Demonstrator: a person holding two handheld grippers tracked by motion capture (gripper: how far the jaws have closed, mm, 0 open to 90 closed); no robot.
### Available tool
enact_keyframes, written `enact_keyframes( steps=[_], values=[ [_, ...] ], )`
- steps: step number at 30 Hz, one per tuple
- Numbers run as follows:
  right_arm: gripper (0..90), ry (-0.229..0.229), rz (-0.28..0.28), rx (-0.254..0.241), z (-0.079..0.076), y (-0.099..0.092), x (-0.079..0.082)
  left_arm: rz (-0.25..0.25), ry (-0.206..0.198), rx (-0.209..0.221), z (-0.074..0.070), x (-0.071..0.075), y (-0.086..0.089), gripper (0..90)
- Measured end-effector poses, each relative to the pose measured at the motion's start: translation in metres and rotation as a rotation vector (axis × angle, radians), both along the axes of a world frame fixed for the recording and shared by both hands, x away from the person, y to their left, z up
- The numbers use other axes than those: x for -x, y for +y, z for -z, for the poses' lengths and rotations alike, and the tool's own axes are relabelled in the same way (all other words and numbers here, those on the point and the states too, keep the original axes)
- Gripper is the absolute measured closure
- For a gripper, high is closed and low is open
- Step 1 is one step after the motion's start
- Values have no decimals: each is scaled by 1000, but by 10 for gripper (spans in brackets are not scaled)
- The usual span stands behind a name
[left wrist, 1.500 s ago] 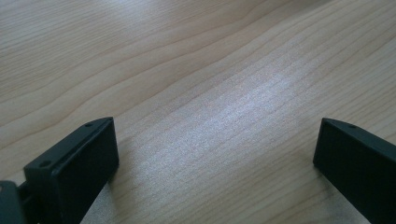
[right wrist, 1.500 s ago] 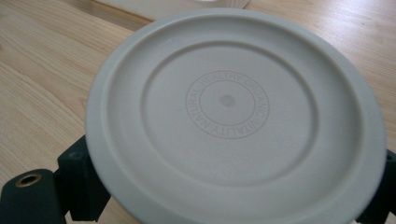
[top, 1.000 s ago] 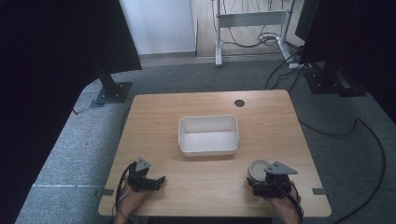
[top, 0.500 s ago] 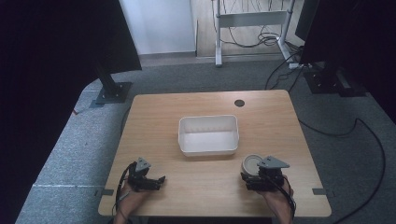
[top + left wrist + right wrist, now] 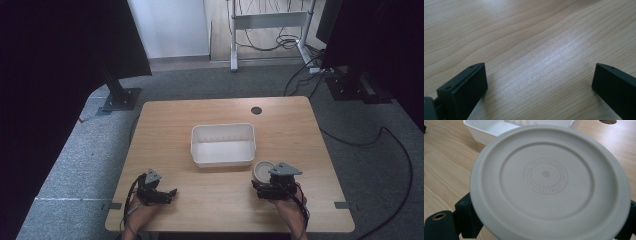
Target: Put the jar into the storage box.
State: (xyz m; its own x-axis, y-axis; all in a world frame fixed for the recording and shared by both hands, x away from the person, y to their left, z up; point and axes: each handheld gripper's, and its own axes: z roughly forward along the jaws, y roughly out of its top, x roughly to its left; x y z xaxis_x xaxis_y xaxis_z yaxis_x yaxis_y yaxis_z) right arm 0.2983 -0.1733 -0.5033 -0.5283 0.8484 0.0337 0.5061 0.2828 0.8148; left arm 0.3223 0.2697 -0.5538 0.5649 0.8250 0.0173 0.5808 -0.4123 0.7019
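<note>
1. My left claw [image 5: 167, 194] rests near the desk's [image 5: 165, 125] front left corner, jaws spread wide with bare wood grain between them and nothing held.
2. White tray [image 5: 223, 145]: sits at the middle of the desk, open side up and empty inside. It lies between my two claws and farther from the front edge than either.
3. Round grey lid [image 5: 262, 171]: tilted, its underside toward my right claw's camera, with a ring of raised lettering at its centre. It hangs just beside the tray's front right corner, and in the right gripper view it covers most of the tray.
4. My right claw [image 5: 264, 184] is near the front edge, right of centre, its jaws closed against the lid's rim on both sides.
5. Dark round hole [image 5: 256, 110]: near the desk's far edge, beyond the tray.
</note>
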Motion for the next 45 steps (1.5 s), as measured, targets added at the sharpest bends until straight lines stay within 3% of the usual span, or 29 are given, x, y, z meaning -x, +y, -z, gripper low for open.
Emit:
enact_keyframes(
  steps=[20, 45],
  values=[
    [94, -6, -7, -1, -2, 21, -16, 0, 0, 0, 0, 0, 0, 0],
    [94, -27, -48, 12, -14, 61, -41, 0, 0, 0, 0, 0, 0, 0]
  ],
)
